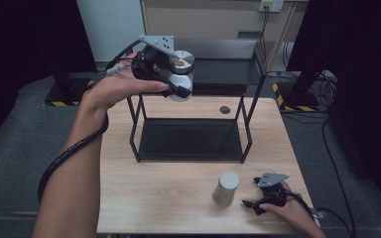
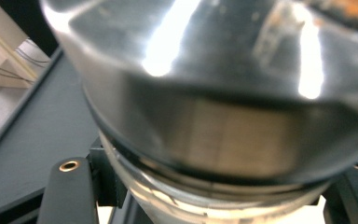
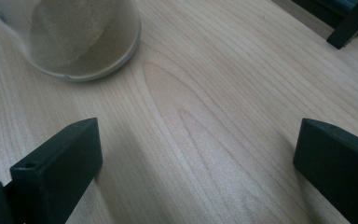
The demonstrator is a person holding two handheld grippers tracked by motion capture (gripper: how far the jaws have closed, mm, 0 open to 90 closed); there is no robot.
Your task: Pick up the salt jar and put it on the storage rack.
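Two jars here: my left gripper (image 1: 178, 87) pinches the metal-lidded jar (image 1: 181, 74), axis upright, at the rack's (image 1: 191, 141) far-left top corner. The top shelf (image 1: 218, 69) lies just right. My right gripper (image 1: 258, 201), spread, rests beside the near jar (image 1: 226, 187).

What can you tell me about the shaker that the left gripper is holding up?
The shaker is a small jar with a shiny silver metal cap, a brownish patch on its top, and a pale, clear-looking body below. The left gripper is shut on its body and holds it roughly upright in the air, above the near edge of the black shelf rack's top level. Only the jaws touch it. Up close, the cap's polished surface throws bright reflections.
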